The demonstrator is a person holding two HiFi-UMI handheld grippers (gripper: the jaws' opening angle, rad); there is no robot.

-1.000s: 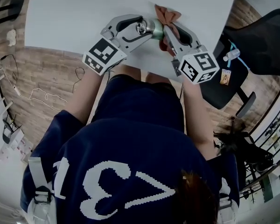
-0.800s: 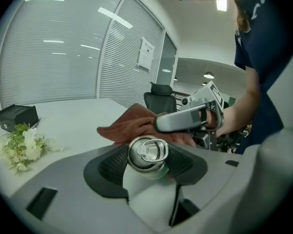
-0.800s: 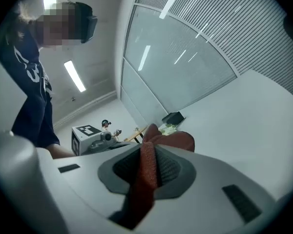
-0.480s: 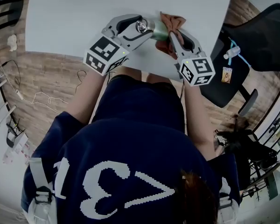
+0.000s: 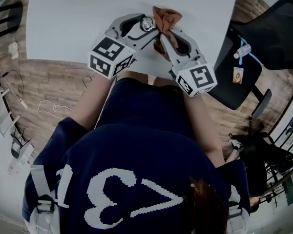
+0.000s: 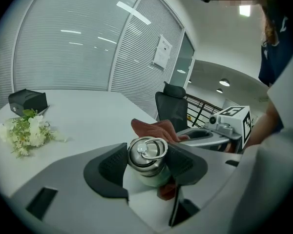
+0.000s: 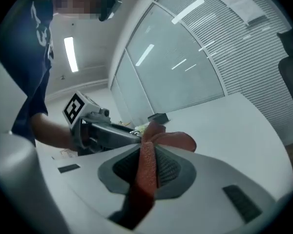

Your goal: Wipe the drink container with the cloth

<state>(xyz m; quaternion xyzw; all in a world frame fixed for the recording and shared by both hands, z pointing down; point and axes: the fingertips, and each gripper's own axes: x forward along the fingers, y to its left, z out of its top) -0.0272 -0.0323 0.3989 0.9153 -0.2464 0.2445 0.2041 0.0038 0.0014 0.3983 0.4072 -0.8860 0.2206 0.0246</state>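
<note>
My left gripper (image 5: 145, 27) is shut on a small steel drink container (image 6: 147, 161) with a ring lid, held above the white table (image 5: 88, 18); the container (image 5: 147, 24) shows between the jaws in the head view. My right gripper (image 5: 165, 35) is shut on a rust-brown cloth (image 7: 145, 169), pinched flat between its pads. The cloth (image 5: 166, 17) bunches over the container's far end, and in the left gripper view the cloth (image 6: 154, 129) lies just behind the container. The right gripper's marker cube (image 6: 234, 118) shows to the right there.
A bunch of white flowers (image 6: 27, 133) and a black box (image 6: 28, 100) lie on the table to the left. A black office chair (image 5: 263, 43) stands to the right of the table, with a small white bottle (image 5: 241, 52) on its seat.
The right gripper has moved left with the cloth, drawing it across the container so it now covers the green body seen earlier. The left gripper has stayed nearly still.
</note>
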